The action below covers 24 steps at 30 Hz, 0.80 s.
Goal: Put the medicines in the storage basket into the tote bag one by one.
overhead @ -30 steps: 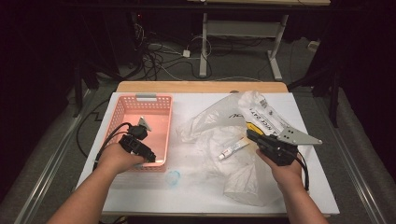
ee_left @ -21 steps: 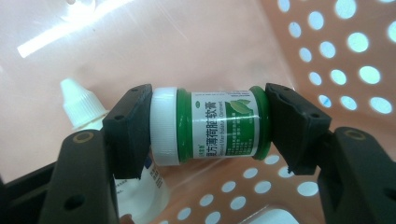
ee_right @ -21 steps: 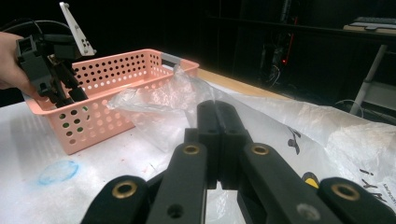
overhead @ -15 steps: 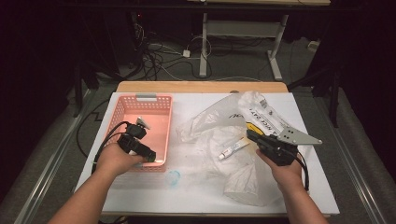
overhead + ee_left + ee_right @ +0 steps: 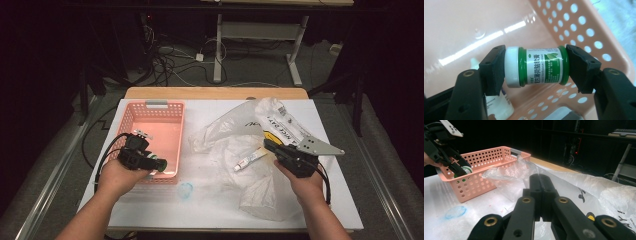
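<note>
1. White table (image 5: 150,210) carries a crumpled plastic bag (image 5: 260,150).
2. Pink basket (image 5: 155,117) stands at the table's left.
3. Right gripper (image 5: 270,146), 2 jaws pressed together, rests on the bag.
4. Left gripper (image 5: 536,66) clamps the green jar (image 5: 541,65) end to end, over the basket's near corner.

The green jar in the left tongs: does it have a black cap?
No, the green jar has a white ribbed cap, pressed between the pads of the left tongs.
</note>
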Available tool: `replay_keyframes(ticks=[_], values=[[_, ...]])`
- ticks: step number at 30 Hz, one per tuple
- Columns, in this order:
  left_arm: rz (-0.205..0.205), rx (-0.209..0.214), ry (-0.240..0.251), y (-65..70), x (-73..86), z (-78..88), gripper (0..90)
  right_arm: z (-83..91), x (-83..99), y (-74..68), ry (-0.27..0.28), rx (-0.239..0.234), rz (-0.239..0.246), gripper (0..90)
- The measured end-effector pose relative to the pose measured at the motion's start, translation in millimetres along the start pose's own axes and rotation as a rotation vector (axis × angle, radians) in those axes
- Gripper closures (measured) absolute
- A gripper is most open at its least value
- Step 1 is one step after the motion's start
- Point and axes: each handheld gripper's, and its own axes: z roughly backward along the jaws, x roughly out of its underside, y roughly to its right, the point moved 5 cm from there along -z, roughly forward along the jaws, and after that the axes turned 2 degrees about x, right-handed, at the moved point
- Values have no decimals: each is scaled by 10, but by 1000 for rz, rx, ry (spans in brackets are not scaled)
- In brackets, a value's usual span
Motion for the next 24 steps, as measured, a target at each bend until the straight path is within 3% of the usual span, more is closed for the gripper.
replay_keyframes(ticks=[9, 18, 24], values=[[-17, -2, 150, 84, 91, 45, 350, 0, 1, -3, 0, 1, 0, 900], [-17, -35, 246, 121, 186, 26, 350, -2, 2, -11, 0, 0, -1, 900], [-8, -41, 270, 115, 207, -2, 350, -10, 6, -20, -5, 0, 0, 900]])
